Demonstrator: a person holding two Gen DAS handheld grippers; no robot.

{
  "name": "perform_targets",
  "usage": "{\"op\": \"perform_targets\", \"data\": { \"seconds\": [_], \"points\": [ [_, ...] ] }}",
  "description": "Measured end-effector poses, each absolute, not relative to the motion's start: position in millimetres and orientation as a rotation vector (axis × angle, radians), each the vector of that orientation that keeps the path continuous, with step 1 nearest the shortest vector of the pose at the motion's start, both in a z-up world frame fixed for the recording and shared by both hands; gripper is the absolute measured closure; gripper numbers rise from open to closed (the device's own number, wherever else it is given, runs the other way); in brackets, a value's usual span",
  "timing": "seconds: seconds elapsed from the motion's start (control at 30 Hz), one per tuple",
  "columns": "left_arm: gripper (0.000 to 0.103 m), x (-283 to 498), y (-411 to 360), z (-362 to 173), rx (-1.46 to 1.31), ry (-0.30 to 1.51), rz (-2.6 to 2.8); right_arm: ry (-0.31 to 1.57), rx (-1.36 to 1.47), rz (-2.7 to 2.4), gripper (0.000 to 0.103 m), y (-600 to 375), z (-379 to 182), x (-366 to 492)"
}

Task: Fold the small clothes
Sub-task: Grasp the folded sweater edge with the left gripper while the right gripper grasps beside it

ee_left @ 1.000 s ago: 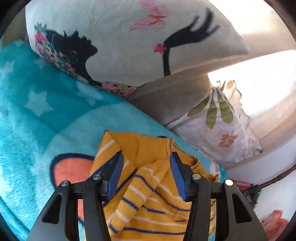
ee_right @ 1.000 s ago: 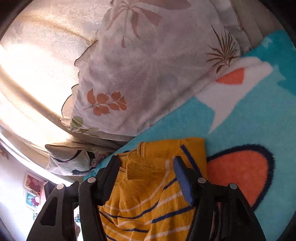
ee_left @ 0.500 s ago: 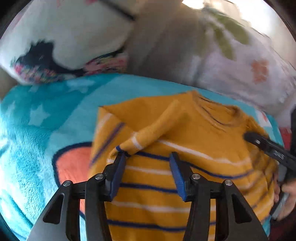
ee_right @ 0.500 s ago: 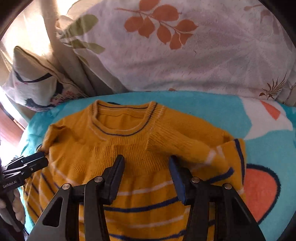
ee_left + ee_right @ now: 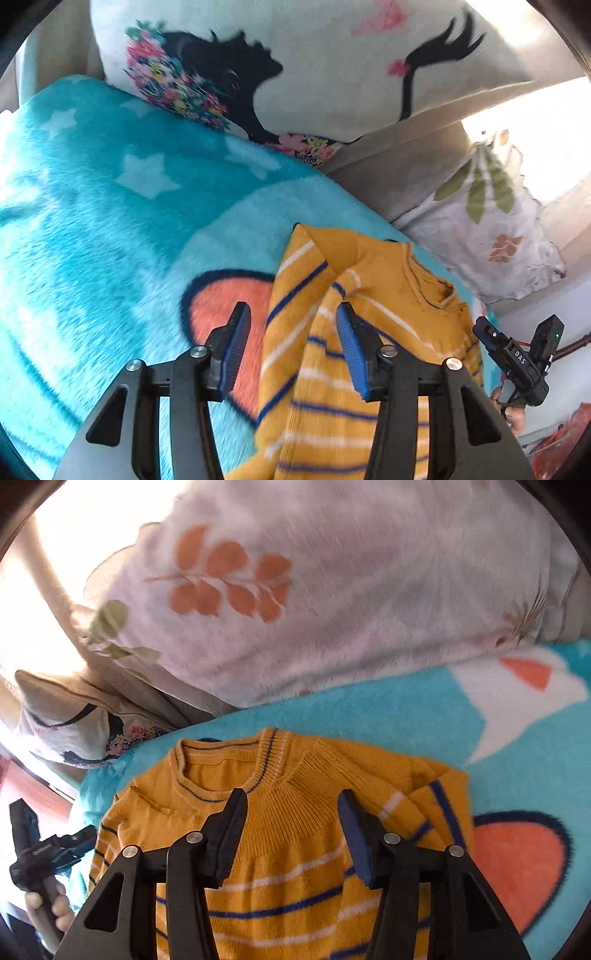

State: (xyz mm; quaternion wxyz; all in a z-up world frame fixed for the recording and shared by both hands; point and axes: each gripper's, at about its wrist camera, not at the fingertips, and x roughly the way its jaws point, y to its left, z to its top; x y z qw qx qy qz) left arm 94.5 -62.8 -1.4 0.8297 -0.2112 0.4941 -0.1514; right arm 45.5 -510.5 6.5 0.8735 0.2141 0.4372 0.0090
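While both gape empty; left tongs (image 5: 291, 349) | right tongs (image 5: 291, 830) | over sweater (image 5: 295, 834)

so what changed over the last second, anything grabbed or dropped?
Nothing grabbed or dropped. The right gripper has just been closing slightly, its fingers clear above the yellow sweater; both views swung across it. The left gripper stays open. The sweater stays flat, sleeves folded in, on the blue blanket.

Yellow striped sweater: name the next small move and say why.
Probably close the left gripper on the sleeve folded across the yellow striped sweater's front and square it up. Both sleeves already lie inward on the teal blanket, both sets of jaws stand open above the knit, and the body is not yet folded.
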Motion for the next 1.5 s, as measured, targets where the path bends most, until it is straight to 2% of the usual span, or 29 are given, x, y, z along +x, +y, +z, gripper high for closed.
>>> {"op": "perform_targets", "data": {
  "seconds": [0.23,0.3,0.37,0.43,0.47,0.53,0.63,0.8,0.9,0.93,1.0,1.07,1.13,1.2,1.23,1.27,1.3,1.33,1.37,1.5],
  "points": [
    [0.047,37.0,-56.4,-16.0,-0.456,1.084,-0.399,0.888,0.311,0.161,0.043,-443.6,50.6,23.7],
    [0.047,22.1,-61.2,-25.4,-0.442,1.100,-0.417,0.924,0.299,0.239,0.043,-415.6,50.0,26.2],
    [0.040,13.7,-67.3,-33.9,-0.447,1.102,-0.428,0.962,0.287,0.305,0.043,-385.8,44.9,30.4],
    [0.039,6.8,-69.7,-35.8,-0.459,1.048,-0.409,0.996,0.264,0.358,0.043,-355.2,38.0,34.9],
    [0.046,6.0,-73.0,-36.3,-0.440,1.039,-0.406,1.015,0.250,0.383,0.043,-339.1,34.1,37.9],
    [0.082,8.8,-75.0,-37.3,-0.418,1.053,-0.426,1.052,0.232,0.422,0.043,-311.8,26.4,44.2],
    [0.086,10.7,-56.3,-34.0,-0.495,1.049,-0.451,1.097,0.235,0.458,0.043,-279.8,16.7,54.4],
    [0.087,4.9,-42.1,-37.3,-0.526,1.054,-0.473,1.124,0.185,0.465,0.040,-242.6,9.0,63.6],
    [0.080,-6.7,-43.6,-35.5,-0.520,1.033,-0.458,1.160,0.153,0.447,0.038,-218.3,-4.5,78.5],
    [0.074,-12.0,-42.8,-33.5,-0.513,1.020,-0.453,1.176,0.127,0.430,0.037,-210.2,-9.0,83.1],
    [0.061,-22.0,-44.2,-30.5,-0.499,0.996,-0.449,1.178,0.072,0.393,0.034,-198.2,-12.4,89.2],
    [0.039,-28.6,-48.7,-30.9,-0.482,0.985,-0.450,1.179,0.010,0.374,0.028,-182.3,-16.1,94.3],
    [0.034,-29.5,-58.4,-36.2,-0.458,0.997,-0.440,1.195,-0.043,0.351,0.023,-170.5,-20.8,97.2],
    [0.034,-32.3,-66.3,-34.6,-0.411,0.970,-0.399,1.206,-0.103,0.336,0.017,-158.6,-26.8,99.1],
    [0.037,-32.7,-69.1,-33.8,-0.397,0.966,-0.390,1.209,-0.148,0.331,0.014,-151.8,-29.3,98.4],
    [0.050,-33.3,-69.9,-32.9,-0.393,0.961,-0.379,1.214,-0.192,0.329,0.013,-145.8,-31.8,97.4],
    [0.058,-33.8,-71.3,-32.4,-0.383,0.964,-0.383,1.220,-0.250,0.328,0.012,-139.0,-34.9,95.5],
    [0.081,-35.5,-71.5,-31.5,-0.378,0.961,-0.386,1.224,-0.312,0.326,0.011,-132.4,-38.1,93.1],
    [0.085,-38.2,-69.6,-30.3,-0.379,0.954,-0.383,1.221,-0.352,0.327,0.011,-129.2,-39.7,91.7],
    [0.088,-46.1,-66.8,-21.6,-0.388,0.935,-0.396,1.232,-0.345,0.339,0.016,-132.2,-39.3,92.8]
  ]
}}
